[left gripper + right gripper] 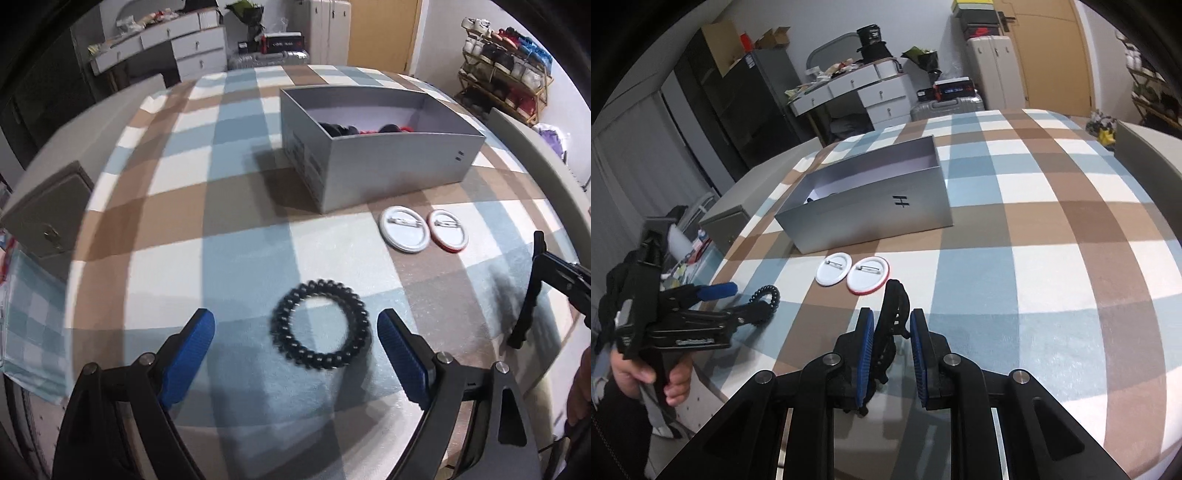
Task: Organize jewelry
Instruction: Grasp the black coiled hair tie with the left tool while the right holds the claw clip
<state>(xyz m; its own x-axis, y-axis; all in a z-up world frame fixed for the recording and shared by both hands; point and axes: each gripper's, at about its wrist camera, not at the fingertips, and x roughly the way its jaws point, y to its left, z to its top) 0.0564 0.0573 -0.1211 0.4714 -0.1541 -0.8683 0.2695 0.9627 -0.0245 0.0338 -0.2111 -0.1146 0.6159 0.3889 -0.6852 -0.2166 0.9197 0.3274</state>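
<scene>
The grey box (388,170) sits on your checked cloth (229,236), two badges (851,275) just before it. Your left gripper (295,332) gapes wide around the coil hair tie (320,329); your right gripper (892,328) clamps a black hair clip (892,314).

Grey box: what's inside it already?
In the grey box, dark and red items lie along the bottom; its front wall covers the rest, so they can't be identified.
</scene>
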